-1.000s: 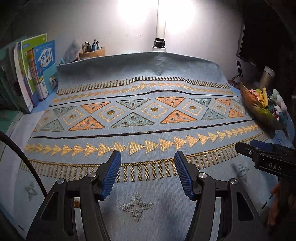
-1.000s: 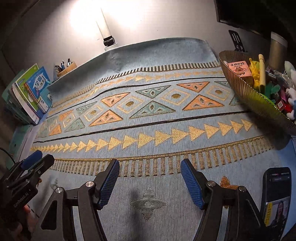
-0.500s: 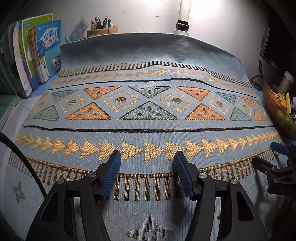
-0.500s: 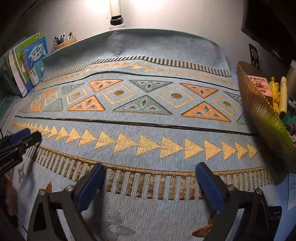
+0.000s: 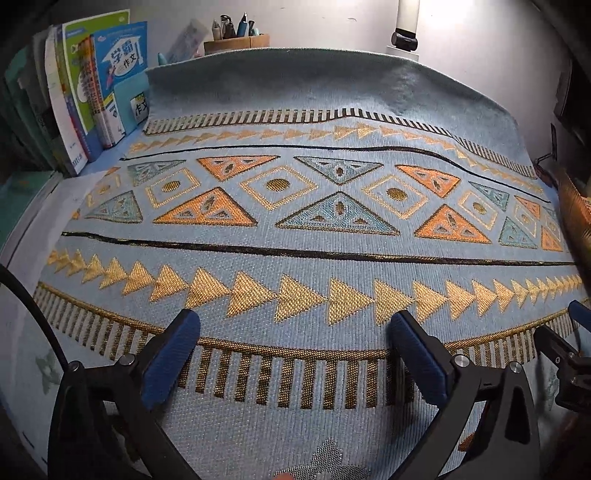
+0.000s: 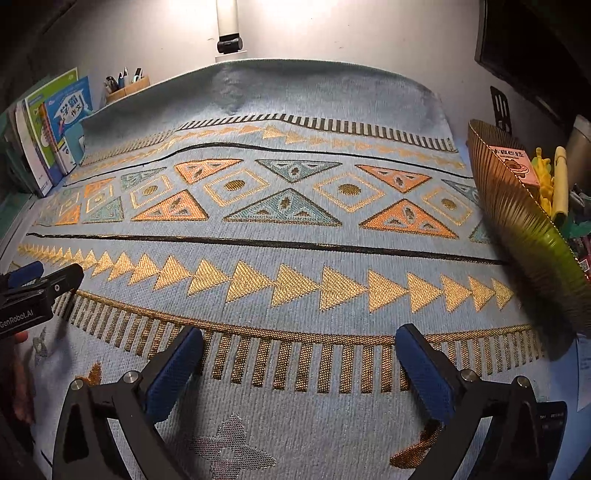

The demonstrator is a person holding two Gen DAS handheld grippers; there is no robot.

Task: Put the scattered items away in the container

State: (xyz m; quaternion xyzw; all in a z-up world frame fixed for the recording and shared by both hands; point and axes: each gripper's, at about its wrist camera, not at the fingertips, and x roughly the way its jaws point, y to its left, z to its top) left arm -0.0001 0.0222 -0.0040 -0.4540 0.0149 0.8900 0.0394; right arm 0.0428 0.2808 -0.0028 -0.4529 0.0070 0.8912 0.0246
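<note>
A gold ribbed basket (image 6: 524,229) stands at the mat's right edge, tilted in the right wrist view. It holds a pink box (image 6: 511,162), a yellow marker (image 6: 561,181) and other small items. Only its rim (image 5: 576,206) shows in the left wrist view. My left gripper (image 5: 295,321) hovers low over the mat's near striped border; its jaws are opening, with nothing between them. My right gripper (image 6: 300,334) stands open beside it, also with only mat between its fingers. Each gripper shows at the edge of the other's view: the left (image 6: 40,277), the right (image 5: 569,332).
A blue mat (image 5: 295,258) with gold triangles covers the desk and curls up at the back. Upright books (image 5: 92,96) line the far left, beside a wooden pen holder (image 5: 236,40) and a lamp post (image 5: 404,33). A phone (image 6: 550,424) lies at the near right.
The left gripper's jaws have spread wide in the last half second; the right's spread just before. Both grippers have sunk closer to the mat.
</note>
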